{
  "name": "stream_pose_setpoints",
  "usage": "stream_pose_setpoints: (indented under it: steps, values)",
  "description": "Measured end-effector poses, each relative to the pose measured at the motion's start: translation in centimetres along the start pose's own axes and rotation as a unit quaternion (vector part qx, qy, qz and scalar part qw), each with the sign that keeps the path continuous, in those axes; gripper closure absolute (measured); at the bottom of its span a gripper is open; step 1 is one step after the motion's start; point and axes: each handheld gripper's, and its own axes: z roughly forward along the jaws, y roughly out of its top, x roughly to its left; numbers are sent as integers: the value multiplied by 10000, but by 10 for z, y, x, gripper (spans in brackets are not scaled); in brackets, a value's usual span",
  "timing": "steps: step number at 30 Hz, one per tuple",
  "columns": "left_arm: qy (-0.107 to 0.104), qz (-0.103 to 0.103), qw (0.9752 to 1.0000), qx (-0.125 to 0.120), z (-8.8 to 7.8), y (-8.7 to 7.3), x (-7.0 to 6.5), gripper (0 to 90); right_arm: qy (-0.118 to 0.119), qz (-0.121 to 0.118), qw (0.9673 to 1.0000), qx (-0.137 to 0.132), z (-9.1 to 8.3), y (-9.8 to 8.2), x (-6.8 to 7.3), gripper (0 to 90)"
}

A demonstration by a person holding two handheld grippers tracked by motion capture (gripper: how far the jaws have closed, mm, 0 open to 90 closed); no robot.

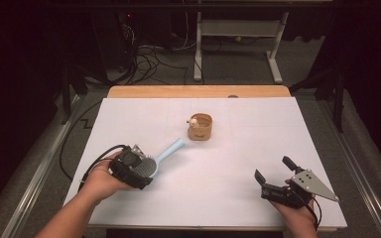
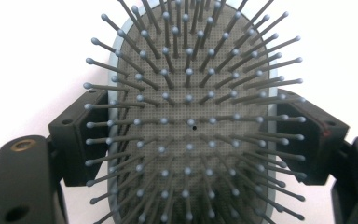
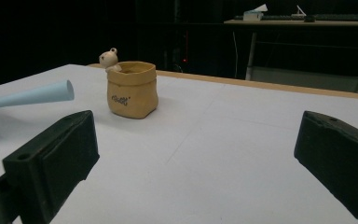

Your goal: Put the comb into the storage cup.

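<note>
Near the bench's front edge, toward its left corner, the left hand-held gripper grasps the head of a pale blue hairbrush. In the left gripper view the two black jaws press the rim of the hairbrush head on either side, with the bristled face turned to the camera. The handle points from the gripper toward the middle of the bench and ends a little short of the pot.

Near the front right corner, the right hand-held gripper rests released, jaws spread wide with nothing between them.

Farther in, about the centre of the bench, stands a small tan sack-shaped pot with a little bear figure on its rim; its mouth is open and upright.

Progress, as judged: the hairbrush is grasped and carried, so pickup looks done; if the pot is its goal, delivery of the handle into it remains.

Open room: the white bench top lies bare around the pot, leaving free passage on all sides. The far edge shows a wooden strip; beyond it lie floor cables and a desk frame, well apart from the work.
</note>
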Motion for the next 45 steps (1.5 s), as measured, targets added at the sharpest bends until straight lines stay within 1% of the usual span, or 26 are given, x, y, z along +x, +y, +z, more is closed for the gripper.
stream_pose_setpoints:
  steps: [3,5,9,14,17,20,23,24,32,34,37,40,42,44,45]
  values:
    - [-24,105,9999,25,2,6,-5,203,14,18,10000,-7,0,0,0,1]
    - [-3,188,9998,42,3,9,-7,202,18,8,10000,-21,0,0,0,2]
    - [-64,276,9996,19,5,16,-11,202,3,3,10000,-24,-1,0,0,1]
    - [-154,434,9989,24,5,25,-17,202,-2,0,10000,-27,0,0,0,1]
    - [-163,535,9984,39,6,31,-21,202,8,-3,10000,-26,0,0,0,1]
    - [-206,613,9979,-1,6,37,-26,203,13,-3,10000,-26,0,0,0,1]
    - [-272,754,9968,-24,7,44,-31,202,17,5,10000,-32,0,0,0,1]
    - [-254,792,9965,-22,8,47,-33,202,17,-7,10000,-31,0,0,0,1]
    - [-343,1005,9943,-10,16,66,-45,203,39,-42,10000,26,2,0,1,1]
    - [-397,1035,9938,-26,17,70,-48,202,29,-66,10000,31,3,0,1,1]
    - [-440,1071,9932,-72,18,76,-51,202,25,-16,10000,-11,4,2,0,1]
    - [-462,1114,9926,-121,20,81,-55,202,3,-60,10000,-41,6,3,0,1]
    - [-457,1162,9921,-106,21,85,-57,202,-26,-109,9999,-43,10,3,0,1]
    - [-484,1177,9918,-79,22,88,-58,202,3,-105,9999,-11,15,4,-2,1]
    - [-463,1162,9921,-65,22,89,-58,202,13,-132,9999,31,19,5,-3,1]
